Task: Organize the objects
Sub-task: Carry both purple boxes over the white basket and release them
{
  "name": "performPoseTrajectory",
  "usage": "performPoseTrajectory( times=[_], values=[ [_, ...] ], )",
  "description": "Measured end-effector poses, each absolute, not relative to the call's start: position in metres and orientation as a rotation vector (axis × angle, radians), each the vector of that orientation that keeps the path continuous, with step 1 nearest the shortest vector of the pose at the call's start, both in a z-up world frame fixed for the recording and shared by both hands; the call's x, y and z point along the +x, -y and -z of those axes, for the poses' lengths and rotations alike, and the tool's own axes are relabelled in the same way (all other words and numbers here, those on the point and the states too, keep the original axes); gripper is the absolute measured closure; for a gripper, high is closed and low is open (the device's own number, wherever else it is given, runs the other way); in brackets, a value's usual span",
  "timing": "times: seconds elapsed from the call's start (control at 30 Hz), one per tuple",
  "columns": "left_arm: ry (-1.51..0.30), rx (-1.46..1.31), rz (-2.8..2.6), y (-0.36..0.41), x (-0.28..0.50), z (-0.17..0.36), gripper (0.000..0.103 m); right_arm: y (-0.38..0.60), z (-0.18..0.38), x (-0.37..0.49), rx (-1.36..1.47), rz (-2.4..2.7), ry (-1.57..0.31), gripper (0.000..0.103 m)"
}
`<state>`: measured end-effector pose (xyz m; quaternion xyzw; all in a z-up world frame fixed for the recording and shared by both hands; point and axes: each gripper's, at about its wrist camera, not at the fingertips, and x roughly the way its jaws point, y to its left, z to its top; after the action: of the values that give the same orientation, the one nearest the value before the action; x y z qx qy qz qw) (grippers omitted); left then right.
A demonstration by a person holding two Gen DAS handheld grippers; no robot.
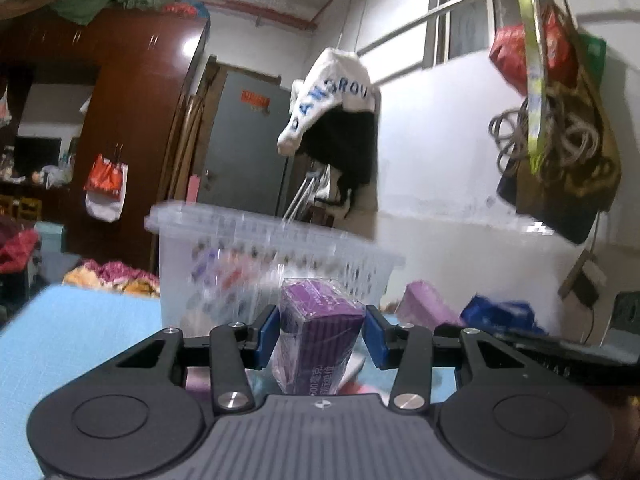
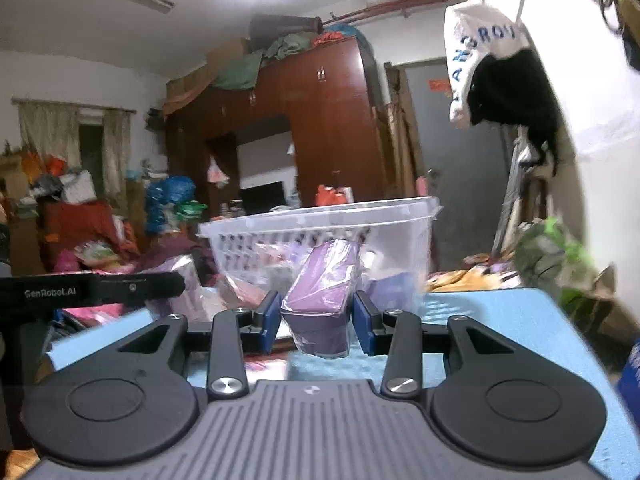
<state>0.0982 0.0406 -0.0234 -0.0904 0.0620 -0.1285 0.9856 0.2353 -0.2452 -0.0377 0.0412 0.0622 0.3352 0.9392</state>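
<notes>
Blue-covered table (image 1: 80, 328) under apparently resting basket (image 1: 256, 256).

The clear basket (image 1: 276, 264) stands directly ahead of the left gripper (image 1: 320, 336), its wall blocking a level path; open air lies above its rim. A hanging white cap (image 1: 332, 96) dangles over the far side. To the right, a pink packet (image 1: 424, 308) and a blue packet (image 1: 500, 314) crowd the blue table (image 1: 80, 340), bare on the left.

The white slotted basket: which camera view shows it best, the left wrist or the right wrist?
The right wrist view: the basket is sharper there, with its whole rim and slotted wall visible behind the purple box in the right gripper. In the left wrist view it is motion-blurred and partly hidden behind the left gripper's box.
</notes>
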Motion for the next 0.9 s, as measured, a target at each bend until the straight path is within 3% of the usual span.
performPoseTrajectory(
  times=[0.17, 0.3, 0.47, 0.53, 0.6, 0.63, 0.7, 0.8, 0.9],
  values=[
    [-0.078, -0.127, 0.257, -0.047, 0.135, -0.048, 0.054, 0.227, -0.021, 0.245, 0.011, -0.71, -0.024, 0.06],
    [-0.178, -0.137, 0.25, -0.055, 0.211, -0.095, 0.054, 0.203, -0.072, 0.285, -0.069, -0.689, 0.003, 0.06],
    [-0.269, -0.203, 0.184, -0.06, 0.259, -0.089, 0.054, 0.18, -0.085, 0.342, -0.131, -0.645, -0.117, 0.059],
    [-0.29, -0.222, 0.167, -0.062, 0.266, -0.08, 0.048, 0.17, -0.078, 0.35, -0.176, -0.626, -0.141, 0.05],
    [-0.291, -0.211, 0.145, -0.065, 0.264, -0.072, 0.033, 0.165, -0.068, 0.349, -0.211, -0.608, -0.178, 0.016],
    [-0.294, -0.187, 0.107, -0.065, 0.26, -0.07, 0.03, 0.166, -0.063, 0.346, -0.211, -0.597, -0.177, 0.009],
    [-0.276, -0.155, 0.086, -0.066, 0.245, -0.068, 0.029, 0.174, -0.054, 0.334, -0.21, -0.574, -0.171, 0.007],
    [-0.218, -0.159, 0.116, -0.074, 0.202, -0.055, 0.01, 0.2, -0.042, 0.302, -0.161, -0.631, -0.135, 0.0],
    [-0.243, -0.157, 0.141, -0.068, 0.178, -0.034, 0.007, 0.215, -0.015, 0.279, -0.11, -0.667, -0.188, 0.0]
  ],
)
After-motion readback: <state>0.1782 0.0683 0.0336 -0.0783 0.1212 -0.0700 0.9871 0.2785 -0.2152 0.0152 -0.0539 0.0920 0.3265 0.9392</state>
